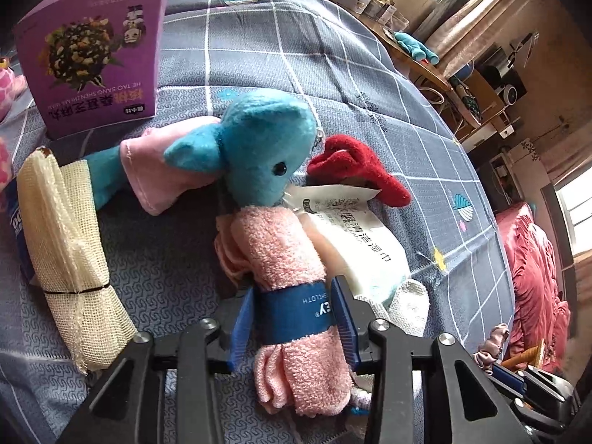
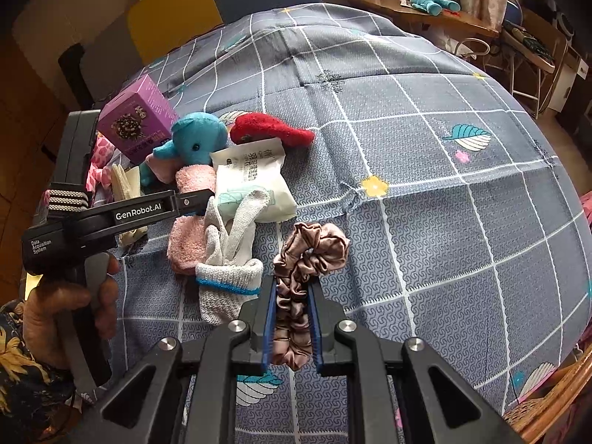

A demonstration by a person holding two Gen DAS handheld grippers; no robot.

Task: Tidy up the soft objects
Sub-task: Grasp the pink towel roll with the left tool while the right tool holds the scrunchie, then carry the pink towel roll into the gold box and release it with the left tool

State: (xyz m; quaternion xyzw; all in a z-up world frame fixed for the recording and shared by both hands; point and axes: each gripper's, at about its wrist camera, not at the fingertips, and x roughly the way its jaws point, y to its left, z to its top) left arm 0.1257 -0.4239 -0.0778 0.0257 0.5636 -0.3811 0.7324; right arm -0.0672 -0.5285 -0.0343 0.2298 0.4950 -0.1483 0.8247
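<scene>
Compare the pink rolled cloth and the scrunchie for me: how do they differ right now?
The pink rolled cloth is fuzzy terry, rolled into a thick tube with a blue paper band; the scrunchie is shiny brownish satin, a ruffled loop with no band. The cloth lies among the pile, touching the blue plush elephant and the wipes packet; the scrunchie sits apart on bare bedspread. Shared: each sits between a gripper's pads, the cloth in the left gripper, the scrunchie in the right gripper.
</scene>
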